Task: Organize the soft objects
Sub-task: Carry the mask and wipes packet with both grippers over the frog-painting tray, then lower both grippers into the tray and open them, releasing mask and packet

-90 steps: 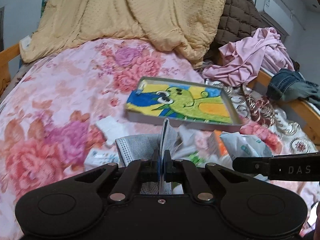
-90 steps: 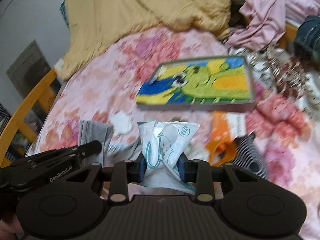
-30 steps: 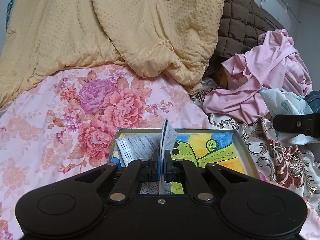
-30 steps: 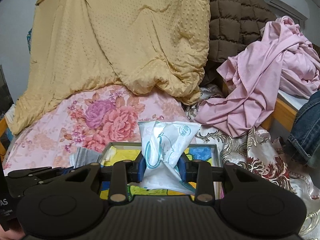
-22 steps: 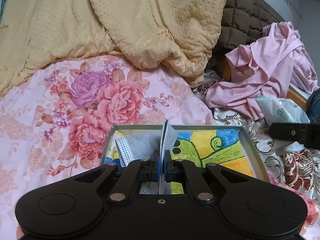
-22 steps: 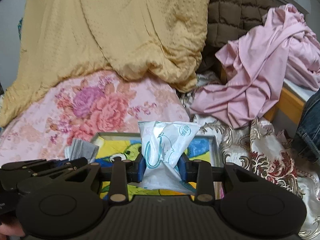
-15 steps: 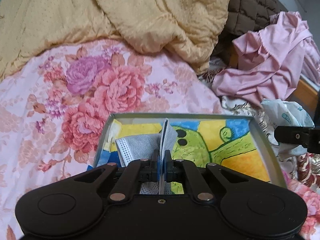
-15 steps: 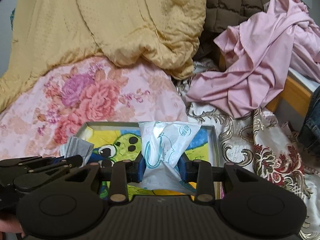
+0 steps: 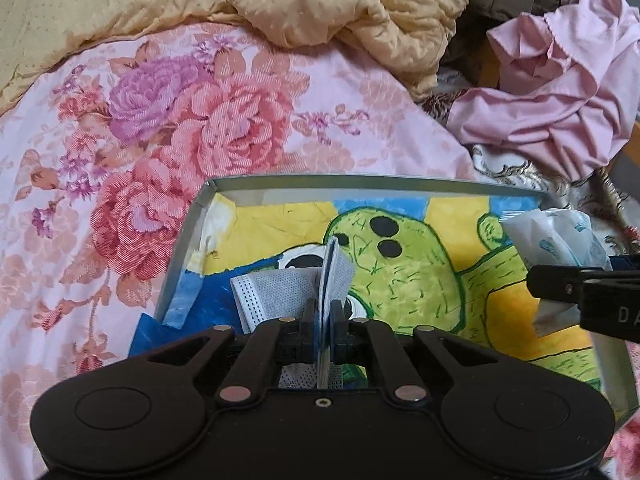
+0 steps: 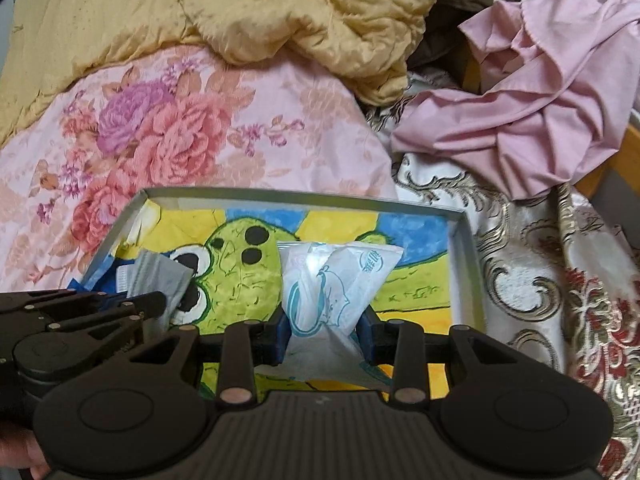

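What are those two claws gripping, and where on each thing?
The left claw pinches a grey face mask by a folded edge. The right claw squeezes a white tissue pack across its lower middle. Both hang over the tray.

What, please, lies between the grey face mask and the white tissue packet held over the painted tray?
Only bare tray floor, its painted green cartoon figure, separates mask and packet, clearest in the right wrist view.
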